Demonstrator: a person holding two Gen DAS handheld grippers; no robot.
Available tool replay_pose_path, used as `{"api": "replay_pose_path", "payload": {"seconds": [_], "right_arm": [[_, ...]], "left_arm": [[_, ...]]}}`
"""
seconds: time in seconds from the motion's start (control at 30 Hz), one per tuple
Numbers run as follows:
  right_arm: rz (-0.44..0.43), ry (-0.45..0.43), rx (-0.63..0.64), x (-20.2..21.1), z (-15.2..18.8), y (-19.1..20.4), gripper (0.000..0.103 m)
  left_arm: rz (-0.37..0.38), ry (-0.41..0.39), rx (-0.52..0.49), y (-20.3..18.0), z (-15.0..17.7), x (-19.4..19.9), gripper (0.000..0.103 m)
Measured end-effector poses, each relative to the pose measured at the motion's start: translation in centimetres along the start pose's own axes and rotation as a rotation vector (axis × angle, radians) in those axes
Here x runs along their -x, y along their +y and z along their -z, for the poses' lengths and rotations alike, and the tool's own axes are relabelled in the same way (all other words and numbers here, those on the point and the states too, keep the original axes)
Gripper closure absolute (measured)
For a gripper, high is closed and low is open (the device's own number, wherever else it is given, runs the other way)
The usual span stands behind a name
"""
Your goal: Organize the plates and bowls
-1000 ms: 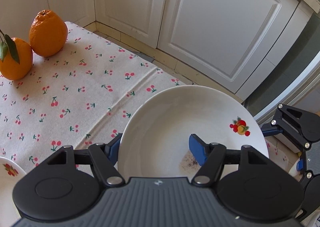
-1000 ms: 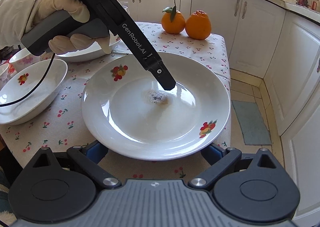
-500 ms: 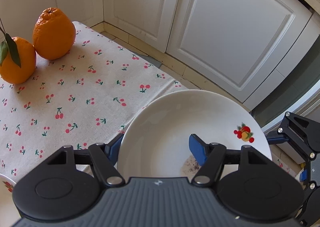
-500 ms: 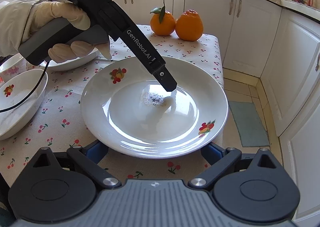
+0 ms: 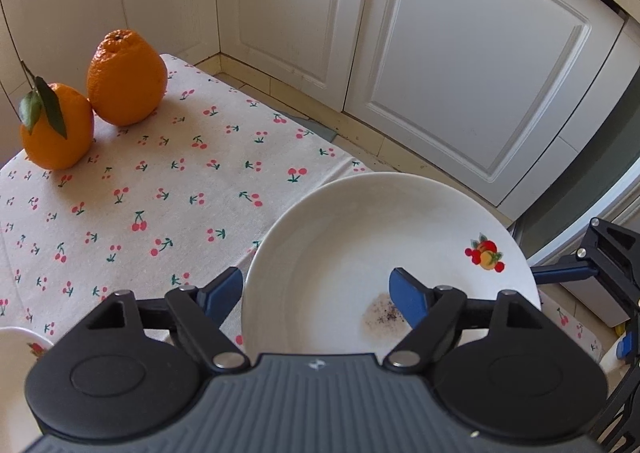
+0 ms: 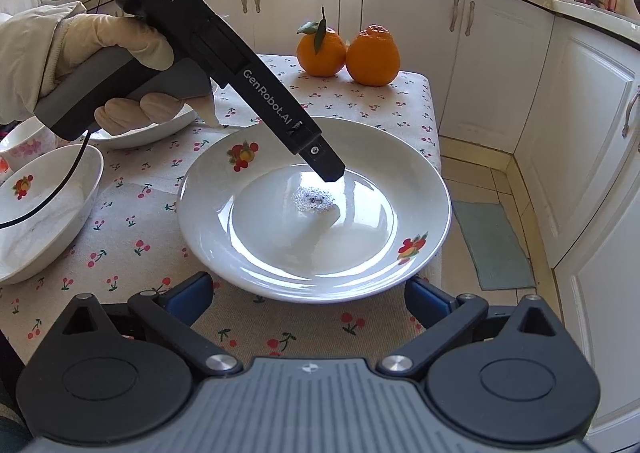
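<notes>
Near the table's right-hand corner, your left gripper (image 5: 316, 289) is letting go of the plate (image 5: 352, 253): a moment ago its blue pads were clamped on the near rim, and now the jaws are opening, one finger outside the rim over the cherry-print tablecloth (image 5: 160, 189), the other above the plate's well beside a speckled smear (image 5: 380, 317). From the right wrist view, the plate is sitting flat on the cloth, its far-right edge close to the table's drop, so it looks set down rather than carried. Your right gripper (image 6: 308, 295) is standing wide and widening further, its pads flanking the plate's near rim without touching it. That reads as a handover or a fresh grasp about to come from your right side. Two bowls (image 6: 44, 209) are waiting at the left, and two oranges (image 6: 348, 53) are resting at the far end, well clear.
</notes>
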State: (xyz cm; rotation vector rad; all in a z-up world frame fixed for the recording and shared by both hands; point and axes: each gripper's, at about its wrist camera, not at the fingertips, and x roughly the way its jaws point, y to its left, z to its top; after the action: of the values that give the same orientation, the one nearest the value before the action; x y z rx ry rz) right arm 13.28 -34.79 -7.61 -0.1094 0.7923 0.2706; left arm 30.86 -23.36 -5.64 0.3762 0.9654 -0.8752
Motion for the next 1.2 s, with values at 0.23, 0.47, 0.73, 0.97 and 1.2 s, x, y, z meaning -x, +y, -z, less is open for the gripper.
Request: {"api": "replay_pose_path", "payload": {"seconds": [0.23,0.47,0.73,0.97,1.2], "right_arm": [[0.026,-0.019,-0.018,2.9,0.7,1.9,0.0],[0.0,-0.08,-0.023,5.6,1.2,5.2,0.0],[0.004,-0.124,0.005,7.4,2.0,8.3,0.0],[0.03,-0.172,-0.006,9.5,3.1,9.6,0.0],[0.02,-0.18,-0.015,10.1,4.2,10.5,0.0]], "left_arm": [[-0.068,-0.054,0.025,-0.3,2.1,4.4,0.018],[-0.133,-0.117,0.021,-2.6,4.9,9.6,0.013],[-0.2,-0.187,0.036,-5.6,9.7,14.4,0.013],[-0.272,-0.249,0.037,-8.0,14.5,17.4,0.013],[-0.361,-0.293,0.056,-9.6,19.2,18.9,0.011]]}}
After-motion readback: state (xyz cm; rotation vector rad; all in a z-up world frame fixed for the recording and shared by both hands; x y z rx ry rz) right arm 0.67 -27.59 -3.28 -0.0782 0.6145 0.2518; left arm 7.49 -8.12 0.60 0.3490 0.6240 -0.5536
